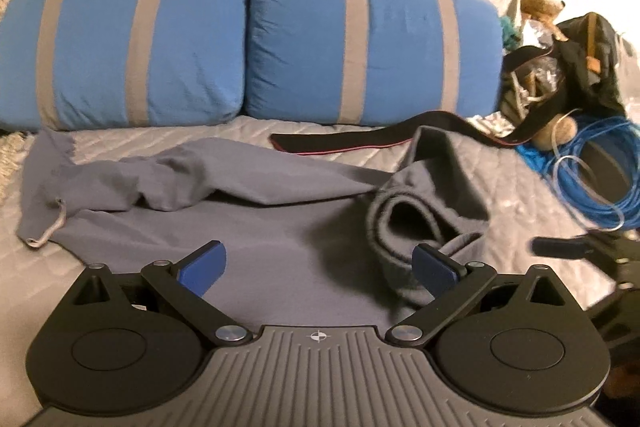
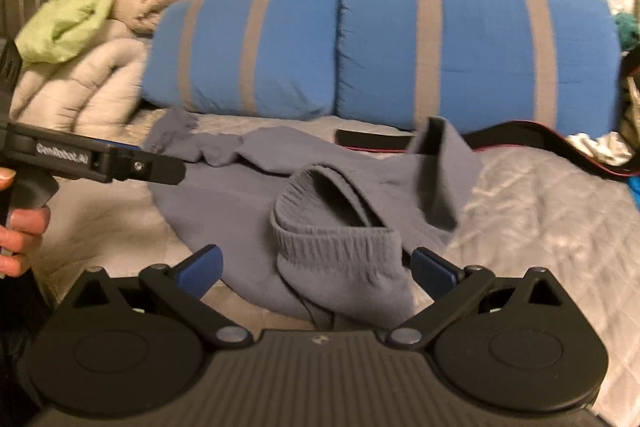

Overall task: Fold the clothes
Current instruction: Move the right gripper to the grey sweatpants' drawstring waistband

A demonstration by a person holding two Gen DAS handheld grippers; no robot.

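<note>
Grey-blue fleece sweatpants (image 1: 248, 195) lie rumpled on the quilted bed (image 2: 532, 211), long axis left-right, ribbed cuff (image 2: 340, 247) at the right end, opening upward. Right hand-held gripper (image 2: 316, 267) spread wide, straddling the cuff, likely lining up a pinch. Left hand-held gripper (image 1: 318, 265) spread too, empty, above mid-fabric.

Before my jaws, soft grey-blue sweatpants (image 1: 248, 211) are lying rumpled across the quilted bed, ribbed waistband (image 2: 340, 247) gaping open toward me.

bare quilt (image 2: 540, 227) free right of sweatpants (image 1: 256, 227), pillows (image 1: 248, 47) blocking behind, cable coil (image 1: 592, 171) far right
</note>
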